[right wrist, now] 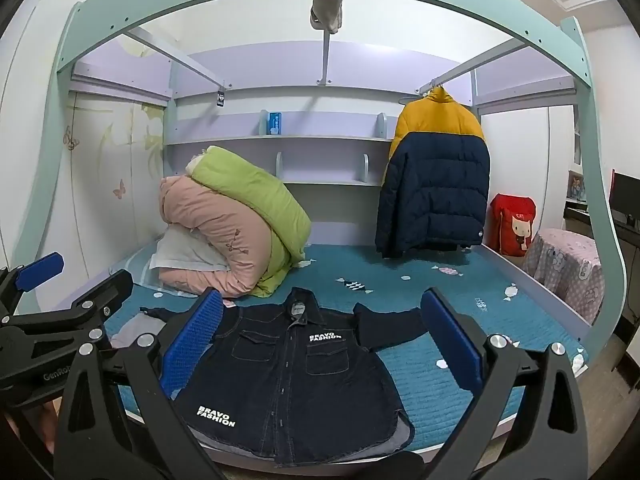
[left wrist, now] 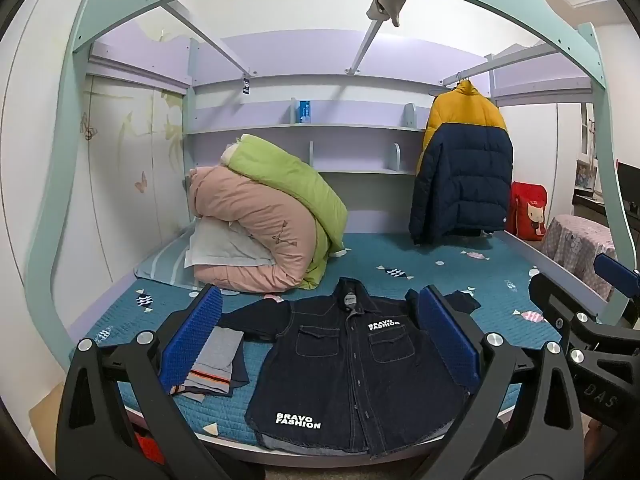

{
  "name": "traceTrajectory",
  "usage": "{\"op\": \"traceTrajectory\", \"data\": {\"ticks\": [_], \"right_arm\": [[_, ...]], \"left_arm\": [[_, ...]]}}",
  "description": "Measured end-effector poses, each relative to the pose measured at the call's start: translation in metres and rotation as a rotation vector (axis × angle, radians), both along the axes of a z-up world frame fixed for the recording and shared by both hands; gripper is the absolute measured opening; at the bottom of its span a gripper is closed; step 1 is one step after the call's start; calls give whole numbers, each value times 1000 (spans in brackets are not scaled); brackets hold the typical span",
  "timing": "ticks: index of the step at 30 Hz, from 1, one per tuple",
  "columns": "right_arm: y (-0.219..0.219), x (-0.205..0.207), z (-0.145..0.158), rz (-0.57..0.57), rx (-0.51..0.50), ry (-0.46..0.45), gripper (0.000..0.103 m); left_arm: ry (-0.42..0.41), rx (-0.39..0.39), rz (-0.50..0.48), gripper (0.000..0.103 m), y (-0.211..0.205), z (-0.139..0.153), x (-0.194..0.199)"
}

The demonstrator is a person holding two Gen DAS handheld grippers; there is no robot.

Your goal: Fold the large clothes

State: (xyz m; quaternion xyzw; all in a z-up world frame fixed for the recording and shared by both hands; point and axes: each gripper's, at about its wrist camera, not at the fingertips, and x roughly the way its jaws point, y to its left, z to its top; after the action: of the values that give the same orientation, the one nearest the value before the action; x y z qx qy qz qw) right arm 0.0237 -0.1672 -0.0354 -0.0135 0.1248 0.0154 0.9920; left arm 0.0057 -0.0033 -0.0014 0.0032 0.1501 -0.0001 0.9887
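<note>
A dark denim shirt [left wrist: 352,372] with white "BRAVO FASHION" lettering lies face up, spread flat on the teal bedspread [left wrist: 480,276], collar away from me and sleeves out to both sides. My left gripper [left wrist: 320,340] hovers in front of the bed, wide open with nothing between its blue pads [left wrist: 198,336]. In the right wrist view the same shirt [right wrist: 288,380] lies below my right gripper [right wrist: 320,344], which is also wide open and holds nothing. Each gripper shows at the edge of the other's view.
A folded grey garment [left wrist: 216,364] with an orange stripe lies left of the shirt. Rolled pink and green quilts [left wrist: 272,220] fill the back left of the bed. A yellow and navy puffer jacket [left wrist: 464,164] hangs at the back right. A teal bed frame [left wrist: 52,184] arches overhead.
</note>
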Motion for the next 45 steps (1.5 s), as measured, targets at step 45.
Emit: {"op": "traceTrajectory", "data": {"ticks": [45], "right_arm": [[2, 7, -2, 5, 24, 17, 96]], "left_arm": [[-3, 20, 10, 98, 1, -29, 14]]}}
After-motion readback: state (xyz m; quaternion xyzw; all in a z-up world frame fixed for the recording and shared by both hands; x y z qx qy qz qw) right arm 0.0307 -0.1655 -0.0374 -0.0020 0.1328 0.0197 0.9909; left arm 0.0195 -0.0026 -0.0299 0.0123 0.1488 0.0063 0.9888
